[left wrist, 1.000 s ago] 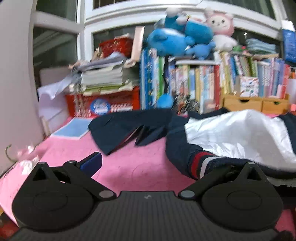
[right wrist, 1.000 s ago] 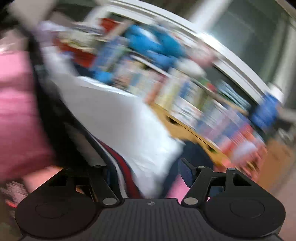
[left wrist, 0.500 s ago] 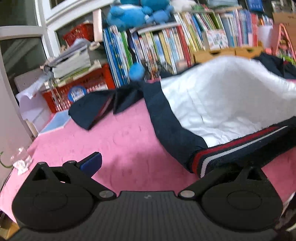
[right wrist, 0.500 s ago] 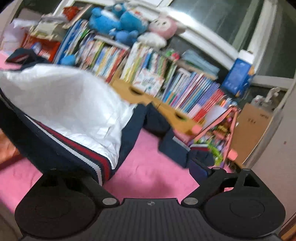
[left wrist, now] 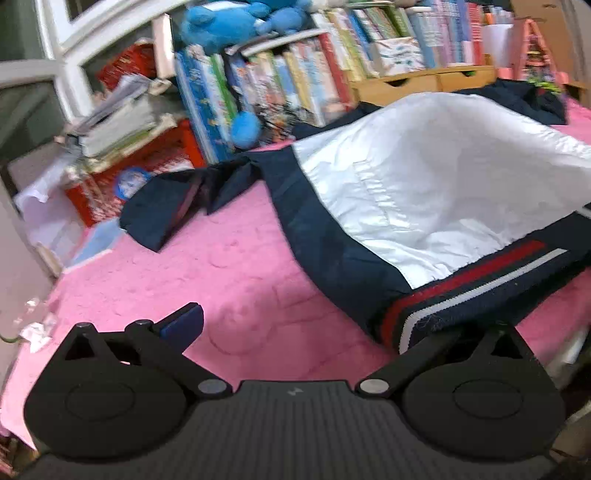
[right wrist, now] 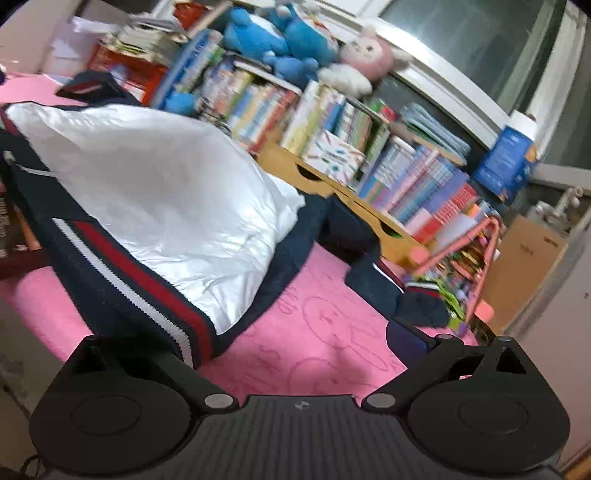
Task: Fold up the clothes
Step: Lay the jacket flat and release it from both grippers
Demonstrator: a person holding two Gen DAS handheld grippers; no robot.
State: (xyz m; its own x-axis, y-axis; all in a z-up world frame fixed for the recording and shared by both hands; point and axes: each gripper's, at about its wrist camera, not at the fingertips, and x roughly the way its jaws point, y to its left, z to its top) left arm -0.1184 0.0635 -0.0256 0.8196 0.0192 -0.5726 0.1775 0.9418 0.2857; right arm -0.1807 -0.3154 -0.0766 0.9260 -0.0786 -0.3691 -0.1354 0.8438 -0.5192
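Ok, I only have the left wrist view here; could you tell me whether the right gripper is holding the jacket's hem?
Observer: No. The right gripper is open; its jaws have just been opening, and the striped hem lies by one finger, unpinched.
Operator: Thank you. Where does the far sleeve end?
Observer: Its cuff rests on the pink mat, next to the pink rack.
Operator: Is anything else out of my view?
Observer: A pink plush rabbit sits beside the blue plush toys.
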